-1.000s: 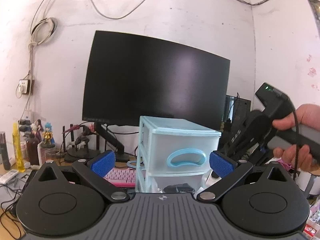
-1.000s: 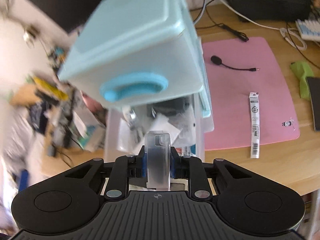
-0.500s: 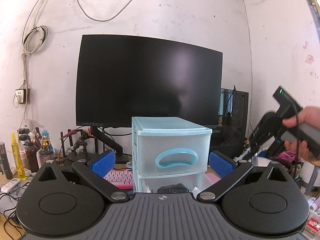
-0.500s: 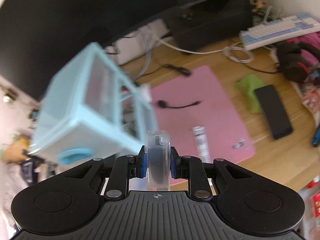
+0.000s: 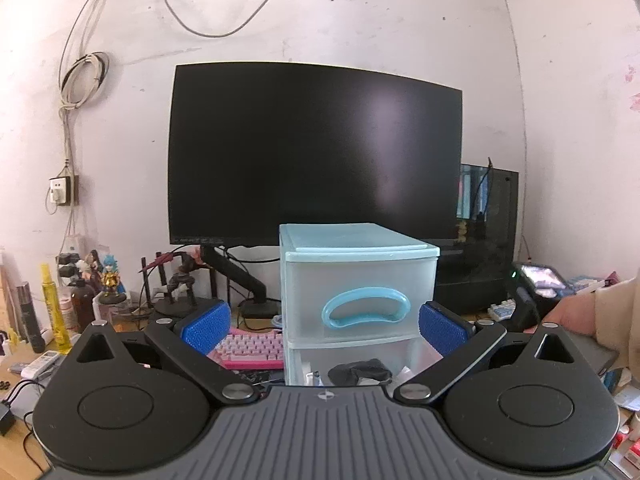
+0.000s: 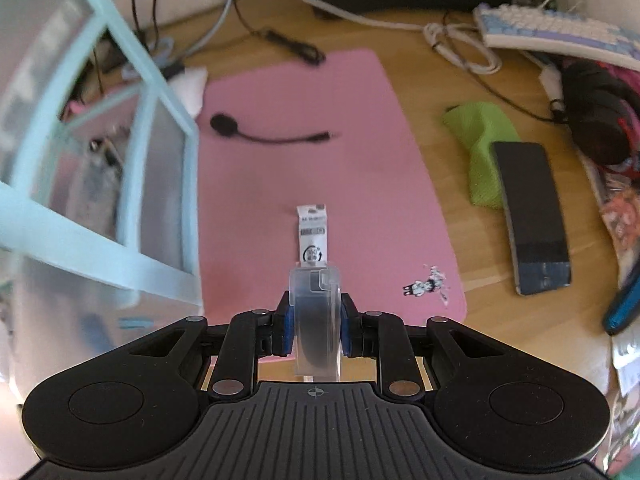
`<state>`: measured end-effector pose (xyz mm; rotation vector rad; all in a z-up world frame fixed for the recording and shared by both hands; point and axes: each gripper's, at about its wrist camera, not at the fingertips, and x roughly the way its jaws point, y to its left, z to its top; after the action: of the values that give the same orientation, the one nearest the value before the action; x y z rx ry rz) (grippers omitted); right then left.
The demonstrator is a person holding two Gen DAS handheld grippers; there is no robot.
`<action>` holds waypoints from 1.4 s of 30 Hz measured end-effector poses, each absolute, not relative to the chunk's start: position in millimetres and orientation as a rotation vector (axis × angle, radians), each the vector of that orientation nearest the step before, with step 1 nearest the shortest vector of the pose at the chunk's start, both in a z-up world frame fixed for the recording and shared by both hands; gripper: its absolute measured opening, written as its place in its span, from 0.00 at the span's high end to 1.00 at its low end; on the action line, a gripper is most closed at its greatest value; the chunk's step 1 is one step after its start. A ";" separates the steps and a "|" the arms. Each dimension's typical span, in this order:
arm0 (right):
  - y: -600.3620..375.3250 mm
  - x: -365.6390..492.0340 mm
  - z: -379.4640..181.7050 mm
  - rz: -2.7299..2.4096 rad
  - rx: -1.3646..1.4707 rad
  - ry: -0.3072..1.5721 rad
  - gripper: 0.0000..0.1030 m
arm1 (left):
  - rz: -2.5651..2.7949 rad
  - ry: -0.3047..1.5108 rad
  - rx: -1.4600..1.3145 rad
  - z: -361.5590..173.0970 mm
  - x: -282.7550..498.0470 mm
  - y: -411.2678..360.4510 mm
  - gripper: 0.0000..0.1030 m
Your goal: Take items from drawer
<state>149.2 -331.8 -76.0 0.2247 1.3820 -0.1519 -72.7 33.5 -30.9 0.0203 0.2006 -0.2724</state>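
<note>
A pale blue two-drawer plastic cabinet stands straight ahead in the left wrist view; its lower drawer is pulled out and holds dark and white items. My left gripper is open and empty, its blue pads either side of the upper drawer's handle, short of it. My right gripper is shut on a clear plastic case and holds it above the pink mat, to the right of the cabinet. A white packet and a black microphone lie on the mat.
A black monitor stands behind the cabinet, a pink keyboard to its left with bottles and figurines. On the wooden desk right of the mat lie a green cloth, a black phone, headphones and a white keyboard.
My right gripper has swung away from the open drawer to the right and down over the pink mat, still holding the clear case. The left gripper's view has levelled on the cabinet.
</note>
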 end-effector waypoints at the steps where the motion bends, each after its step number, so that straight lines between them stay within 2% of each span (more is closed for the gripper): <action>1: -330.4 151.8 -82.3 -0.150 0.211 1.394 0.77 | -0.265 0.203 0.019 -31.1 -73.2 33.3 0.00; 10: -310.4 169.8 -121.7 -0.126 0.100 1.457 0.77 | -0.222 0.217 0.013 -31.2 -76.7 30.6 0.00; 18: -302.5 171.5 -127.1 -0.131 0.074 1.441 0.72 | -0.227 0.213 0.015 -30.3 -82.0 26.8 0.00; 20: -302.6 168.9 -120.7 -0.130 0.080 1.423 0.60 | -0.226 0.212 0.013 -30.6 -82.9 26.4 0.00; 22: -302.2 163.6 -108.9 -0.130 0.073 1.383 0.40 | -0.228 0.212 0.005 -31.3 -82.3 26.6 0.00; 27: -301.0 146.3 -71.5 -0.134 0.064 1.268 0.22 | -0.239 0.211 -0.001 -31.5 -83.1 26.7 0.00; 35: -293.6 107.5 17.7 -0.091 0.047 1.061 0.18 | -0.262 0.214 -0.014 -34.3 -77.5 27.3 0.00; 42: -276.8 77.5 80.9 -0.025 0.049 0.938 0.07 | -0.276 0.210 -0.024 -36.8 -75.9 29.5 0.00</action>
<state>77.5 -276.8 80.9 0.0490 0.9377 -0.0251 -75.9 29.5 -36.8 -0.0239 0.2101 -0.2762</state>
